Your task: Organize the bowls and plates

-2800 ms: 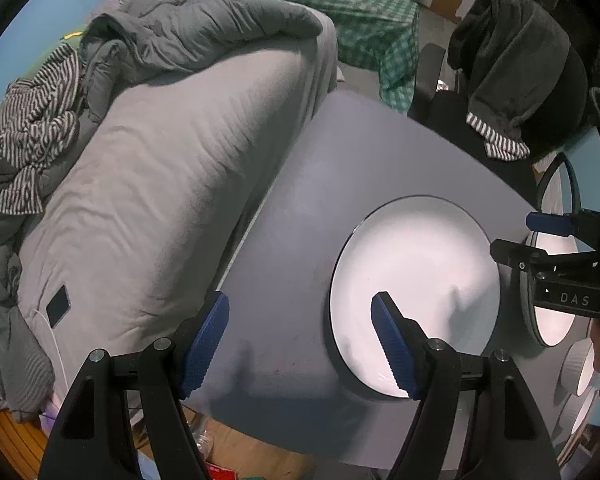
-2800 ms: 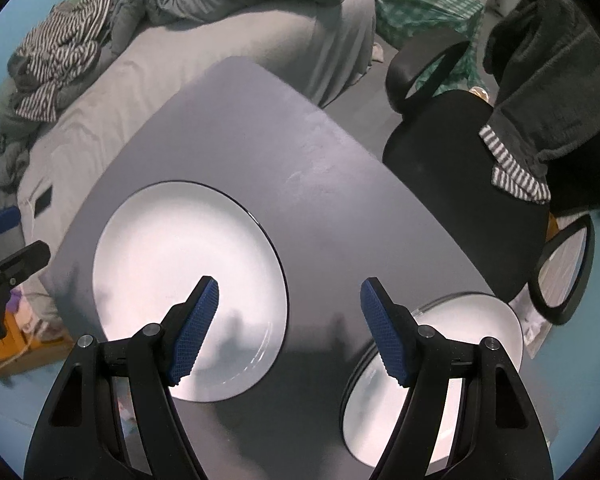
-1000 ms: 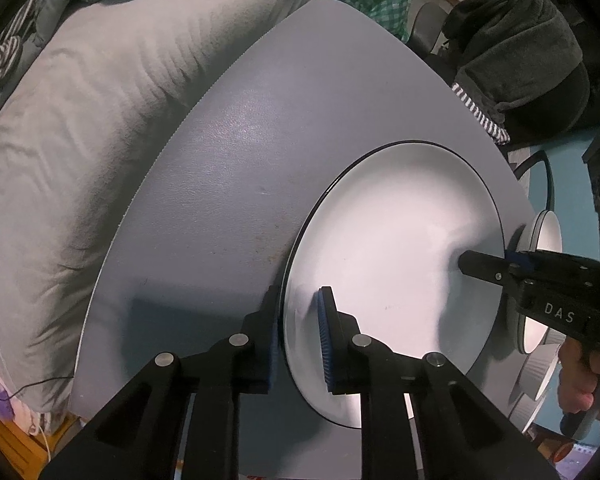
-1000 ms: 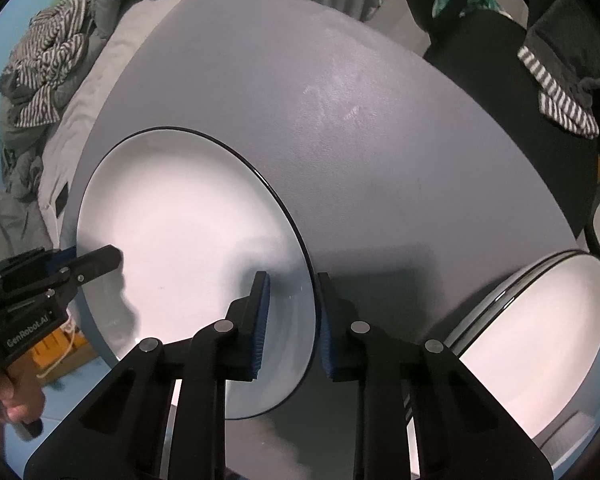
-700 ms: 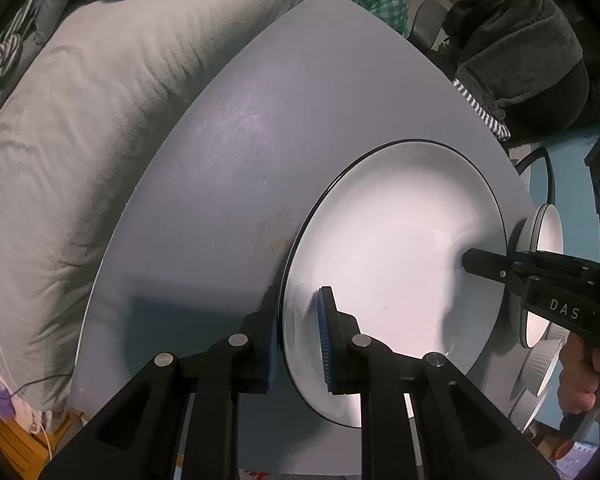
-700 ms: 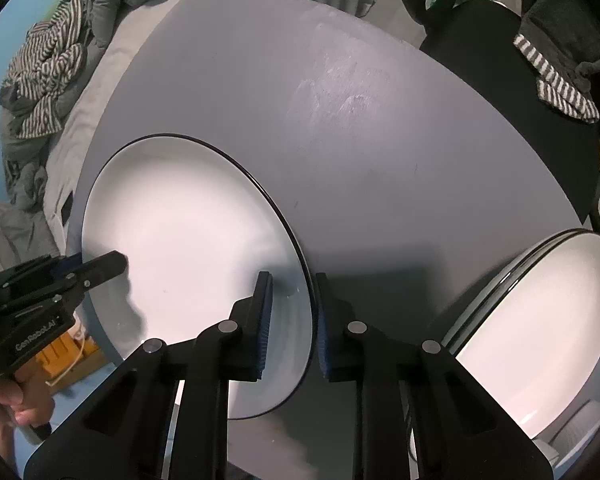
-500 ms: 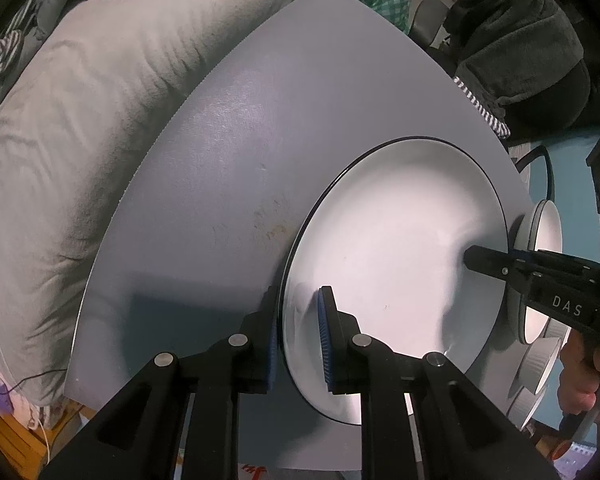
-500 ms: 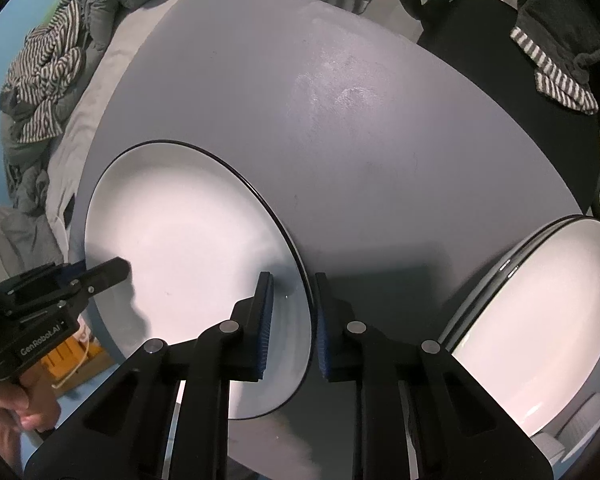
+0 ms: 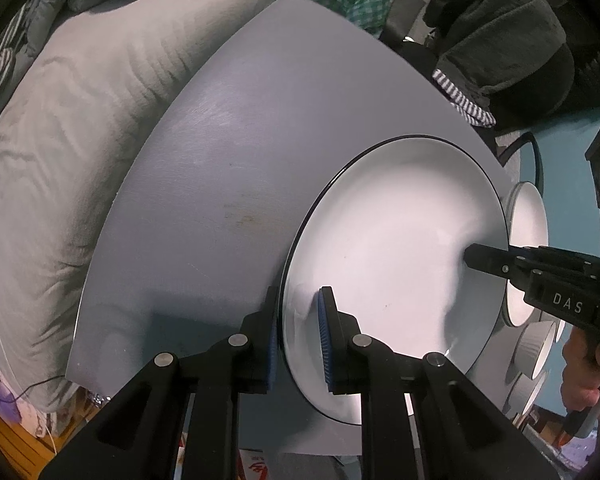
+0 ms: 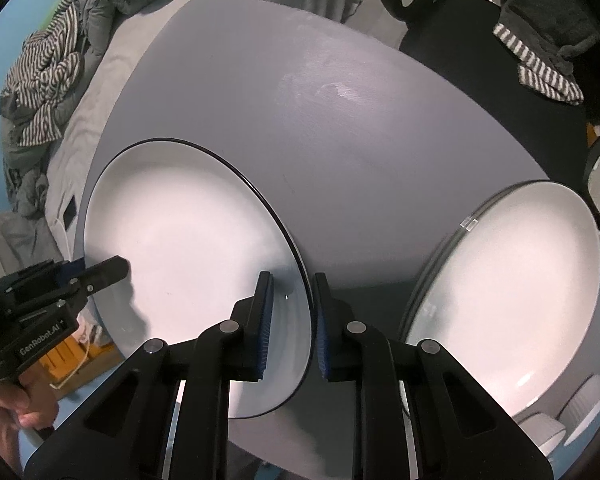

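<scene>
A large white plate with a dark rim (image 9: 396, 264) (image 10: 180, 240) lies over the grey table (image 9: 228, 168) (image 10: 340, 120). My left gripper (image 9: 298, 312) is shut on its left rim, one pad above and one below. My right gripper (image 10: 292, 304) is shut on the opposite rim. Each gripper shows in the other's view, the right gripper (image 9: 496, 260) at the plate's far edge and the left gripper (image 10: 96, 274) likewise. Whether the plate still touches the table I cannot tell. A stack of similar white plates (image 10: 512, 288) (image 9: 528, 224) sits to the right.
White ribbed bowls (image 10: 588, 404) (image 9: 536, 348) stand beyond the plate stack at the table's right corner. A bed with a grey cover (image 9: 80, 140) runs along the table's left side. An office chair with dark clothing (image 9: 500, 48) stands behind the table.
Since the earliest frames both grippers have come down and shut on opposite rims of the large plate. Over the last second hardly anything has shifted.
</scene>
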